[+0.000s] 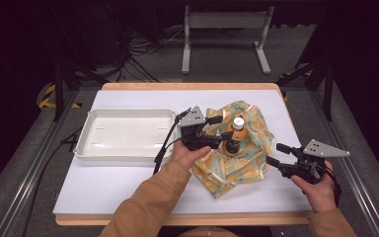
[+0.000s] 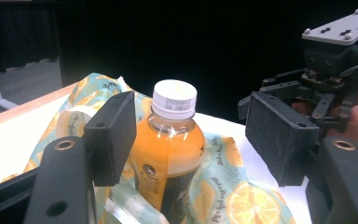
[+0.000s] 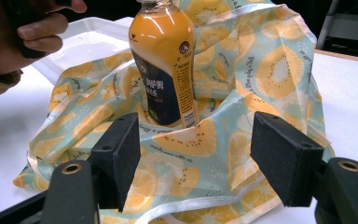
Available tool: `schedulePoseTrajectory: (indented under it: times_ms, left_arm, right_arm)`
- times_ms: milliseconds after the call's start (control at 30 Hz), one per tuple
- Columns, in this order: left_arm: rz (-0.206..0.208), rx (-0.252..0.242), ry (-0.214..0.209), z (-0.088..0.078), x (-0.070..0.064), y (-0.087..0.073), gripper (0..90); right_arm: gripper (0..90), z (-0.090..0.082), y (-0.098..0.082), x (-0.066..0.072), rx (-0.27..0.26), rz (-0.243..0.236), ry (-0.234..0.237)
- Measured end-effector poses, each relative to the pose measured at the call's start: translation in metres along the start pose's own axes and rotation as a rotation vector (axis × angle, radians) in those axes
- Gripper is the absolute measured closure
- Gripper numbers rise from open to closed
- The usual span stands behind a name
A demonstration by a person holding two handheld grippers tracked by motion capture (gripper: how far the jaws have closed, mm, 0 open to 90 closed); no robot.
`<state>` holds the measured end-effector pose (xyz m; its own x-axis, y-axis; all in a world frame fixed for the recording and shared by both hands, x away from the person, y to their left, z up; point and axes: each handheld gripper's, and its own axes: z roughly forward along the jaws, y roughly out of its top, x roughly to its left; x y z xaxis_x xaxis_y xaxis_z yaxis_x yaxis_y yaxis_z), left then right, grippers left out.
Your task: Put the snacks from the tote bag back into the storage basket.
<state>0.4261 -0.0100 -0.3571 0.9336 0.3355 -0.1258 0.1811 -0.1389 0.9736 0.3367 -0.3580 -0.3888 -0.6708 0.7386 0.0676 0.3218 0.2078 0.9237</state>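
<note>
High view looks down on the bench (image 1: 128,187), where a bottle of orange drink (image 1: 236,136) stands upright on a crumpled cloth printed with citrus slices (image 1: 237,168), the cloth lying right of centre and an empty white tray (image 1: 126,133) just beside it at nine o'clock. From this height the left gripper (image 1: 220,127) reaches in from nine o'clock of the bottle, one jaw behind the bottle's neck and one in front, while the right gripper (image 1: 278,154) sits at about four o'clock of the bottle, near the cloth's edge, with its jaws apart and holding nothing. Left gripper view adds what the height hides: the white cap carries a printed date, the left-hand pad (image 2: 112,135) stands just beside the bottle's (image 2: 168,149) shoulder, the other pad (image 2: 279,135) is well clear at three o'clock, so the jaws are spread and not pressing; whether the near pad touches I cannot tell. It also shows the right gripper (image 2: 261,100) farther off at two o'clock, in a hand. Right gripper view shows the bottle's (image 3: 165,60) dark label with pale lettering, the cloth (image 3: 261,65) rising in folds around its base, a corner of the tray (image 3: 88,37) at eleven o'clock, and the person's left hand (image 3: 18,37) at ten o'clock; its own pads (image 3: 119,154) stand wide, low over the cloth's near hem.
</note>
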Motion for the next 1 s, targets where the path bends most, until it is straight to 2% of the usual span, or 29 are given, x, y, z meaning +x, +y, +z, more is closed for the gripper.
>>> schedulePoseTrajectory:
  times_ms: [267,400,500,633,733,800,1000]
  left_arm:
    - [0.011,-0.005,0.015,0.013,0.002,0.000,34.6]
    - [-0.014,-0.015,0.000,0.020,0.005,-0.001,34.4]
    - [0.001,-0.009,0.003,0.025,0.006,-0.001,34.6]
    - [-0.012,-0.009,0.008,0.031,0.008,-0.004,34.4]
    - [-0.010,0.003,0.006,0.036,0.008,-0.006,35.2]
    - [0.008,0.018,0.013,0.039,0.007,-0.007,36.3]
    - [0.003,0.027,0.014,0.045,0.008,-0.010,39.4]
  right_arm:
    - [33.6,-0.002,0.000,-0.001,-0.005,0.001,-0.001]
    - [33.6,-0.002,0.000,-0.002,-0.008,0.004,0.000]
    - [33.6,-0.001,0.000,-0.001,-0.007,0.003,0.004]
    - [33.6,-0.001,-0.001,-0.002,-0.003,0.003,0.003]
    - [33.6,-0.002,-0.001,-0.003,-0.008,0.004,0.004]
    - [33.6,-0.002,-0.001,-0.004,-0.006,0.007,0.002]
    - [33.6,-0.001,-0.003,-0.004,-0.003,0.011,0.006]
